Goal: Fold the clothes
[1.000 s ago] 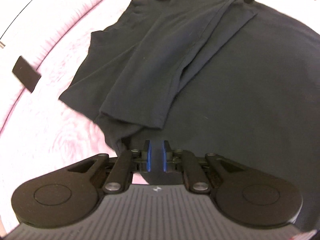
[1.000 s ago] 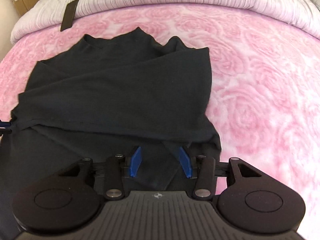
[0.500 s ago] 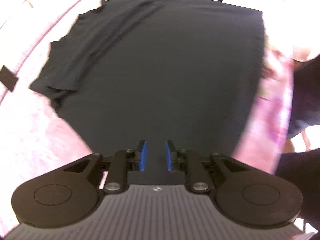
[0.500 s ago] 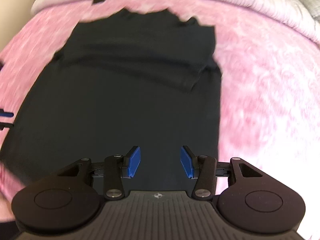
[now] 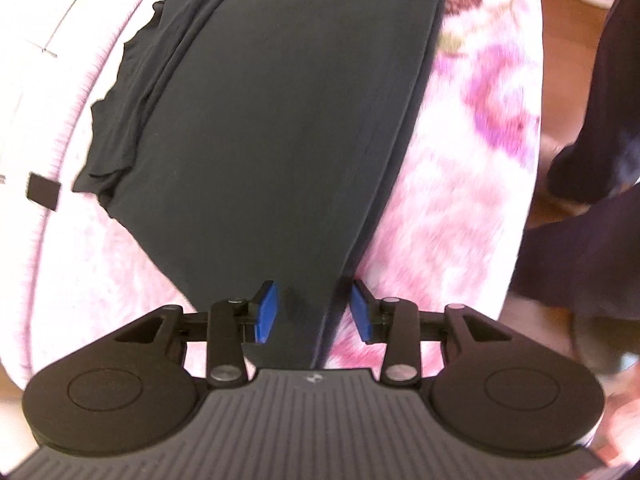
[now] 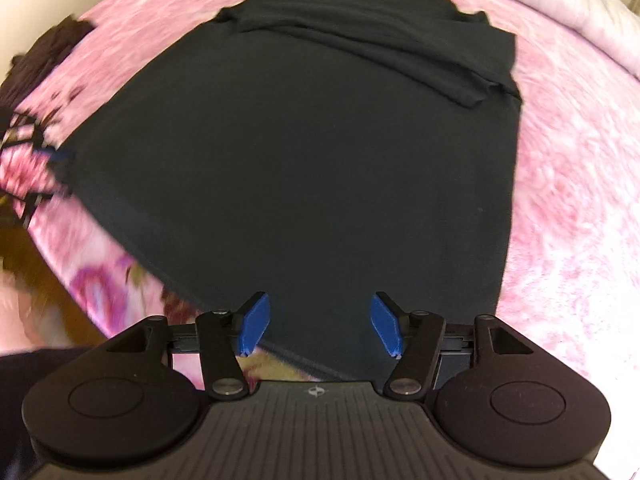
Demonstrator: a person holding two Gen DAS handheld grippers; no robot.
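Note:
A black T-shirt (image 5: 280, 128) lies flat on a pink rose-patterned blanket (image 5: 460, 216), its sleeves folded in at the far end (image 6: 400, 48). My left gripper (image 5: 314, 312) is open, blue pads either side of the shirt's near bottom corner, above the cloth. My right gripper (image 6: 320, 326) is open over the shirt's other bottom corner (image 6: 320, 240), holding nothing. The left gripper shows blurred at the left edge of the right wrist view (image 6: 52, 156).
The blanket's edge drops off just beside the shirt's hem (image 6: 100, 288). A small black rectangular object (image 5: 42, 191) lies on the bed at the left. The person's dark clothing (image 5: 600, 160) is at the right. A white ribbed cover (image 6: 580, 8) lies beyond the shirt.
Both grippers have pulled back from the folded sleeves to the shirt's bottom hem corners. The left gripper has opened from shut; the right has stayed open.

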